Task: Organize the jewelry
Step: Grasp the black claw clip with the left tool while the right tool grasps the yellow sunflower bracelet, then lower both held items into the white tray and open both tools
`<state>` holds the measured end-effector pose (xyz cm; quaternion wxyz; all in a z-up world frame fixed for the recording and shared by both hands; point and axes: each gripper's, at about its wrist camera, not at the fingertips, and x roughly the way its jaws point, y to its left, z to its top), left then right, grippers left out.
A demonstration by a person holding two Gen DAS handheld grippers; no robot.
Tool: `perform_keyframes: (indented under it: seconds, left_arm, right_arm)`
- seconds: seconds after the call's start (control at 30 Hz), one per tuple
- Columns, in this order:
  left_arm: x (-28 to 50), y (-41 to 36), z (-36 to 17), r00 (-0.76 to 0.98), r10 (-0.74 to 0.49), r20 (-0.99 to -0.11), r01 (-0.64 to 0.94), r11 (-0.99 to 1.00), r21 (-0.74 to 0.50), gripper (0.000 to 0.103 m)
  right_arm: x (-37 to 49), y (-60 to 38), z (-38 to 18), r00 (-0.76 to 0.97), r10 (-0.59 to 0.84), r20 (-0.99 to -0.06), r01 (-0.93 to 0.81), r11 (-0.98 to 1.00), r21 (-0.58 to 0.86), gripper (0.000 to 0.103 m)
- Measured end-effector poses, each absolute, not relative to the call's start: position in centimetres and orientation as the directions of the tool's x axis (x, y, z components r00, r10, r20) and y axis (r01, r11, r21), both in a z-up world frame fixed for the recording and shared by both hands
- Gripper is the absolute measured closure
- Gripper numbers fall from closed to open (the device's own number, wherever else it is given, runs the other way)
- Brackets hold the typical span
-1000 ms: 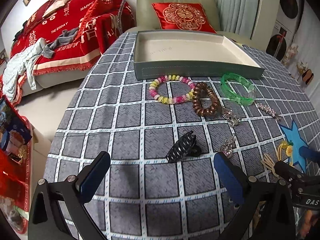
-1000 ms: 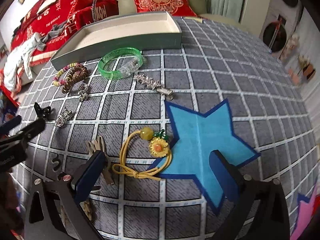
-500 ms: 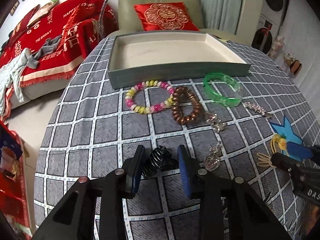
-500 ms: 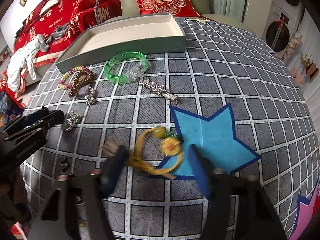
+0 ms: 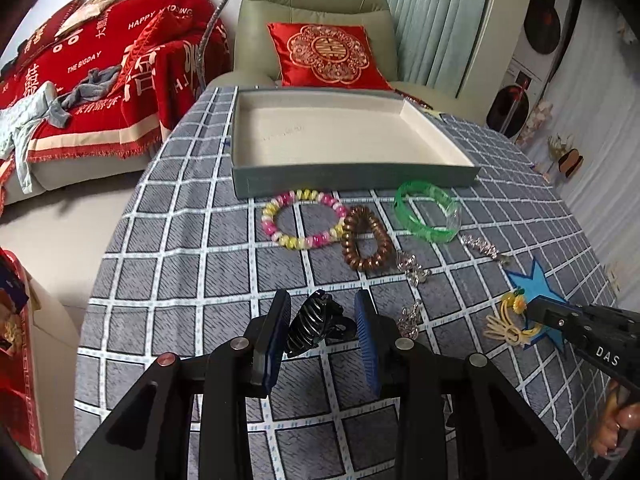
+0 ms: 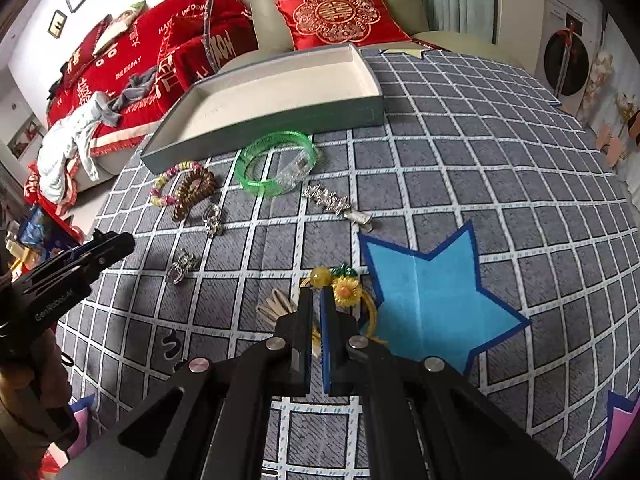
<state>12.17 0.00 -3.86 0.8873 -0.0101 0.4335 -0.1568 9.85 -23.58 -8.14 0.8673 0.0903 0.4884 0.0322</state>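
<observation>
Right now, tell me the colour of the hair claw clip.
Black hair claw clip, clearest in the left wrist view.

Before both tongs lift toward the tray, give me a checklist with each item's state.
1. Left tongs closed on the black claw clip: ok, the clip sits clamped between the pads.
2. Right tongs closed on the yellow sunflower hair tie: ok, the jaws are shut over its cord.
3. Whole hair tie free to rise: cannot tell, part of its loop is hidden behind the fingers.
4. Tray ready to receive: ok, its inside is bare.
5. Path to the tray: not ok for a low drag; the bead bracelet, brown coil tie and green bangle lie in front of it.
</observation>
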Motion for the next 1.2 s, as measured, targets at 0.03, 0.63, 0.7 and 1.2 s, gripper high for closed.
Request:
perform_keyframes:
  seconds: [0.03, 0.63, 0.7, 1.2]
  left_arm:
    - [12.2, 0.0, -3.7, 0.578, -0.288, -0.764, 0.271, 0.95, -0.153, 0.056]
    - [11.7, -0.4, -3.7, 0.569, -0.301, -0.766, 0.285, 0.945, -0.16, 0.055]
    - [11.7, -0.4, -3.7, 0.566, -0.303, -0.767, 0.284, 0.945, -0.163, 0.056]
    - [12.6, -0.1, -1.5, 0.572, -0.313, -0.758, 0.293, 0.941, -0.167, 0.055]
  right_arm:
    - [9.8, -23.7, -8.0, 0.525, 0.144, -0.839, 0.036, 0.981, 0.191, 0.099]
    - [11.5, -25.0, -9.9, 0.487, 0.134, -0.863, 0.036, 0.984, 0.173, 0.066]
    - [11.8, -24.5, -10.0, 0.486, 0.121, -0.865, 0.012, 0.989, 0.145, 0.066]
    - [11.8, -25.9, -6.5, 0.532, 0.191, -0.825, 0.024, 0.97, 0.24, 0.083]
